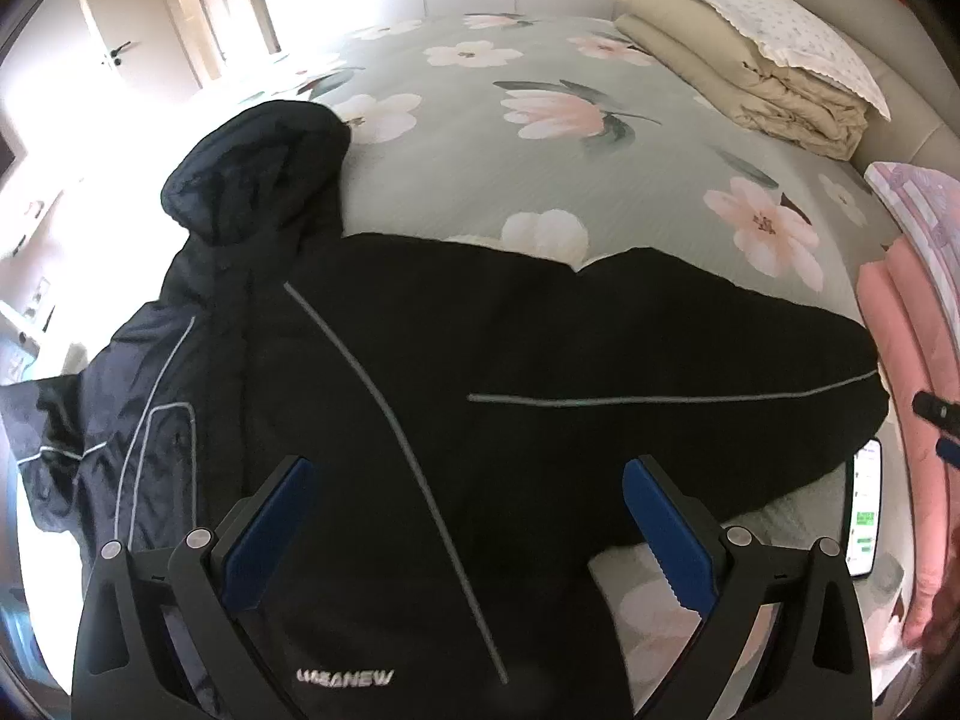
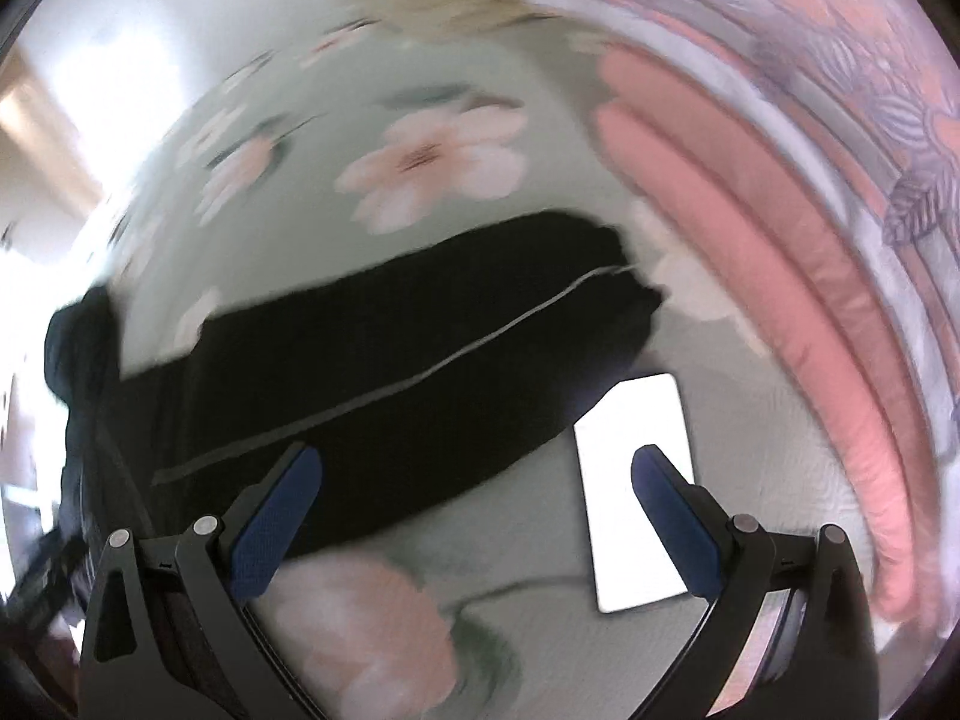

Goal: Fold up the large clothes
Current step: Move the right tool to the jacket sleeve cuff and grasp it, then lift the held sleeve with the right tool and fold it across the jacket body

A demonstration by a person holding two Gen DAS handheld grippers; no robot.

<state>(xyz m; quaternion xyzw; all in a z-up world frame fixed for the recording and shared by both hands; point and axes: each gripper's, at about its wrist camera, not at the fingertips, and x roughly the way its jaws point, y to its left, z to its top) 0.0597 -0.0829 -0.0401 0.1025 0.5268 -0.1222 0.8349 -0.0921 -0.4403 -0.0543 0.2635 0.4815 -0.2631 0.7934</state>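
A large black hooded jacket (image 1: 480,372) with grey reflective piping lies spread on the floral bed sheet (image 1: 510,108). Its hood (image 1: 252,168) points to the far left and one sleeve (image 1: 750,372) stretches right. My left gripper (image 1: 468,480) is open and empty, hovering over the jacket's chest near a white logo. My right gripper (image 2: 477,468) is open and empty above the sleeve's end (image 2: 420,348) and the sheet (image 2: 528,546); this view is blurred. Its tip shows at the right edge of the left wrist view (image 1: 936,411).
A lit phone (image 2: 636,498) lies on the sheet beside the sleeve; it also shows in the left wrist view (image 1: 864,510). Folded pink bedding (image 2: 750,252) lies along the right. A folded beige quilt (image 1: 738,78) with a pillow (image 1: 768,18) sits at the far right.
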